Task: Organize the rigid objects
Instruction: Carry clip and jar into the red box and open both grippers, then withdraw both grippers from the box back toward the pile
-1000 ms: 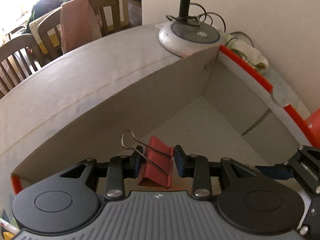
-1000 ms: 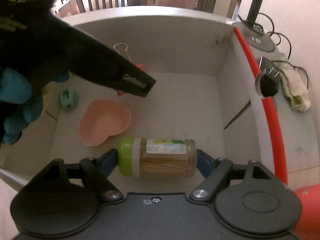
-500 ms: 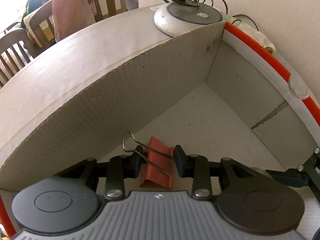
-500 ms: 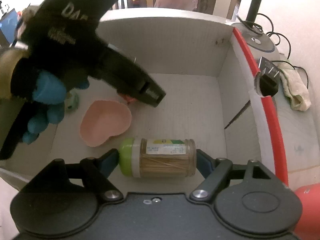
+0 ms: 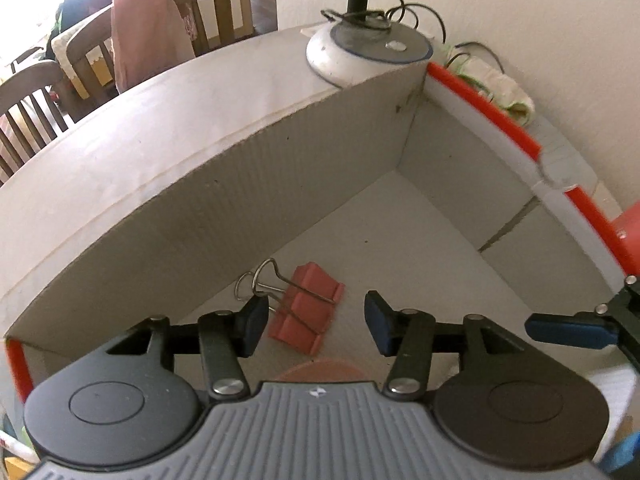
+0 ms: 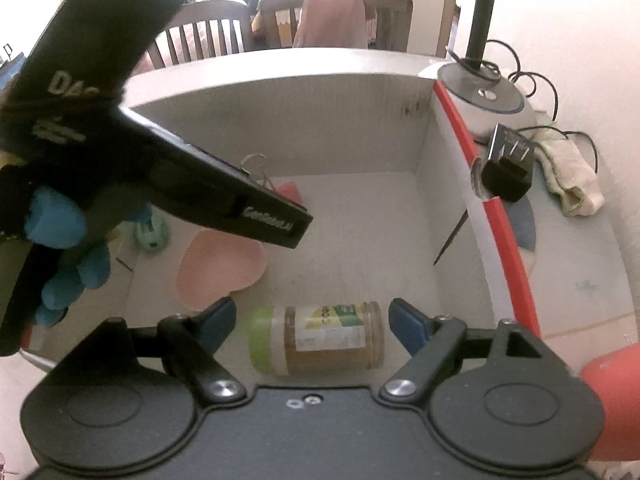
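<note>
A red binder clip (image 5: 306, 312) lies on the floor of the white cardboard box (image 5: 240, 200), close to its back wall. My left gripper (image 5: 314, 322) hovers over the clip with its jaws opening, and neither pad touches it. In the right wrist view a toothpick jar (image 6: 320, 338) with a green lid lies on its side on the box floor (image 6: 360, 240). My right gripper (image 6: 312, 318) is open just above the jar, with a gap at each end. The left gripper's black finger (image 6: 240, 208) crosses that view and partly hides the red clip (image 6: 290, 192).
A pink heart-shaped dish (image 6: 220, 268) and a small green object (image 6: 152, 234) lie in the box at the left. A black binder clip (image 6: 506, 168) grips the red-edged right rim. A lamp base (image 5: 368, 56), a cloth (image 6: 572, 184) and a red object (image 6: 612, 392) sit outside; chairs (image 6: 332, 16) stand behind.
The left jaws have spread and let go of the red clip, which now lies flat on the box floor. The right gripper has risen slightly, leaving the jar clear of its pads.
</note>
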A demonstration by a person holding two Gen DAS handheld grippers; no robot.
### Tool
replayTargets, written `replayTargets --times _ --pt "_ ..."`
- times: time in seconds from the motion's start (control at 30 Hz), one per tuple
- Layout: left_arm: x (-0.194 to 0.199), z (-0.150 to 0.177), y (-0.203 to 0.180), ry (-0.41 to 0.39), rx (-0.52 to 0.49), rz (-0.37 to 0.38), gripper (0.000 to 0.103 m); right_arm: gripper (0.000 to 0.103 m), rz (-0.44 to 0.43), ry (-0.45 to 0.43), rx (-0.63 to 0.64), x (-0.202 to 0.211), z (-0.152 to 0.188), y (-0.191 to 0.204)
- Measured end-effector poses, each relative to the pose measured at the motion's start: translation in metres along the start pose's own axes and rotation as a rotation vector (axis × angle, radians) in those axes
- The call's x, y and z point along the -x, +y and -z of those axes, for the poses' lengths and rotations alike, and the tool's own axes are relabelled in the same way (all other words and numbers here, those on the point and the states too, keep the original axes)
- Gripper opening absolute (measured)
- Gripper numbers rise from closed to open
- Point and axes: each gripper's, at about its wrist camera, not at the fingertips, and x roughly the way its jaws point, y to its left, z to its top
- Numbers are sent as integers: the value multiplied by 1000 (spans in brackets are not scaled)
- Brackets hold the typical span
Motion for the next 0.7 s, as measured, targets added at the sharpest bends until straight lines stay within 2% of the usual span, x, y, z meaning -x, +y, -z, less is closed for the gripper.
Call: replayTargets --times 0.7 --pt "126 46 29 -179 45 52 52 90 -30 -143 -18 64 7 32"
